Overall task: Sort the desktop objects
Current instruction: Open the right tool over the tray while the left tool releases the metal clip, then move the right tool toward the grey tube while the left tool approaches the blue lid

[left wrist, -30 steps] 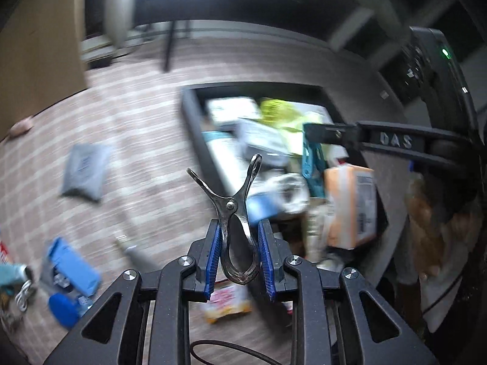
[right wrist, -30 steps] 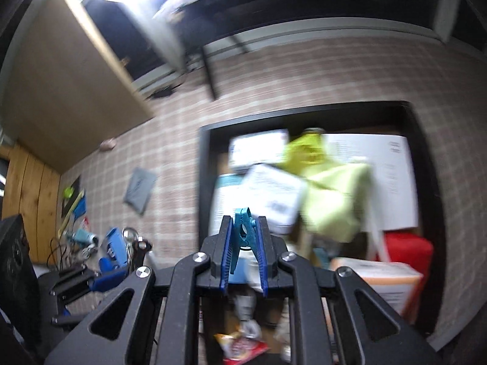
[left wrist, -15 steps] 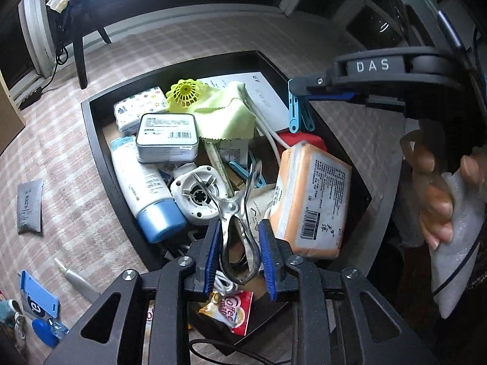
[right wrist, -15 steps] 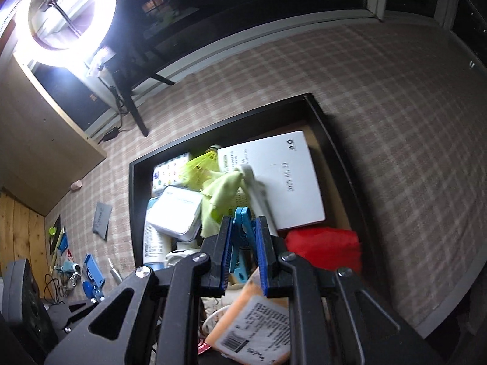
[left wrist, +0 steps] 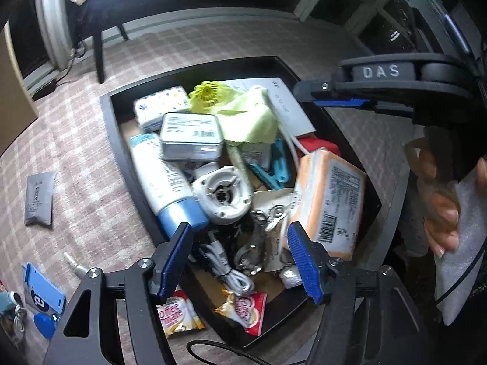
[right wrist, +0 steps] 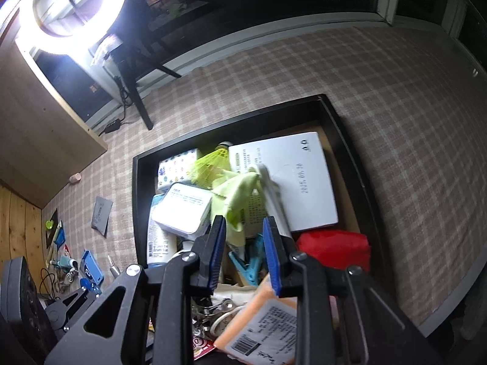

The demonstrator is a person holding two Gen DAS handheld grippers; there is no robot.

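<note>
A black tray (left wrist: 113,127) (right wrist: 138,200) on the checked tablecloth is packed with desk items. My left gripper (left wrist: 239,237) hovers over its near end, jaws opening wide, nothing between the pads. Just below them the metal clip (left wrist: 258,240) lies blurred among the tray's clutter. My right gripper (right wrist: 244,225) is above the tray's middle, jaws opening. The blue clip (right wrist: 251,263) lies loose in the tray beneath them, beside another blue clip (left wrist: 278,164). In the left wrist view the right gripper (left wrist: 334,101) shows side-on, held by a hand (left wrist: 438,203).
The tray holds a tin box (left wrist: 191,135), a white tube (left wrist: 161,176), an orange tissue pack (left wrist: 328,200), a green cloth (left wrist: 249,115), a yellow shuttlecock (right wrist: 210,164) and white paper (right wrist: 292,182). On the cloth lie a grey sachet (left wrist: 39,197) and a blue card holder (left wrist: 42,289).
Both grippers swept over the tray and their jaws spread. The metal clip left the left jaws and the blue clip left the right jaws; both now lie in the tray.
</note>
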